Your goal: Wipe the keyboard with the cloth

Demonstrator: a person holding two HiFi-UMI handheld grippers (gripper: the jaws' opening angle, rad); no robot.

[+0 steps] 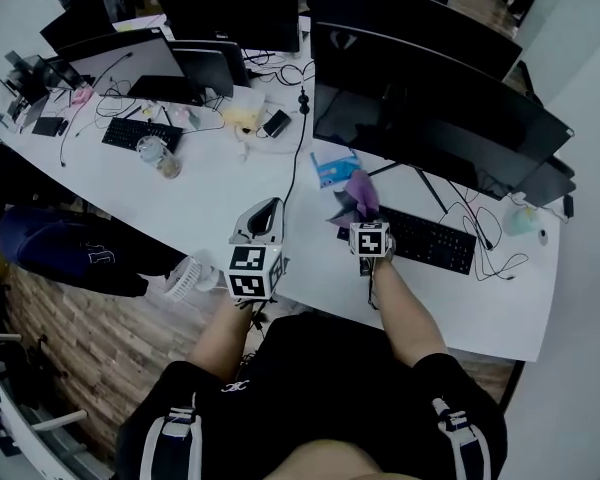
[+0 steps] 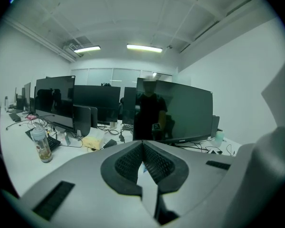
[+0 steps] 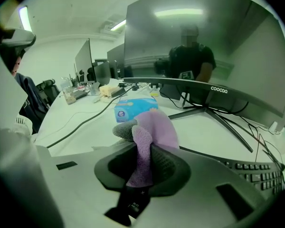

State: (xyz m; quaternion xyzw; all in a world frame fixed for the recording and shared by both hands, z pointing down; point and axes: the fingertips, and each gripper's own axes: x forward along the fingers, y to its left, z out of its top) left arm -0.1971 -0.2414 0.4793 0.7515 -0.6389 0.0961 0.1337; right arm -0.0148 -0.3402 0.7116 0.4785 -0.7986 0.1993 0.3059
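From the head view, the right claw (image 1: 359,214) is by the near end of the keyboard (image 1: 420,238), whose long axis runs off to its right along the desk (image 1: 200,208). The left claw (image 1: 264,211) hangs further off.

In the left gripper view, the jaws are pressed together with nothing between them.

In the right gripper view, the jaws are clamped on the purple cloth (image 3: 151,129), and the keys lie low to its right.

1. The cloth (image 3: 154,127) is lilac, with a grey fold on one side.
2. The keyboard (image 1: 420,240) is black.
3. The bench (image 1: 200,208) is white.
4. The left claw (image 2: 143,152) and the right claw (image 3: 143,148) are pale grey with black ribbed pads, and both carry black-and-white square markers.
5. The tissue pack (image 3: 131,109) is blue and white.
6. The monitor (image 1: 430,108) is black.
7. The floor (image 1: 70,338) shows brown wood planks.
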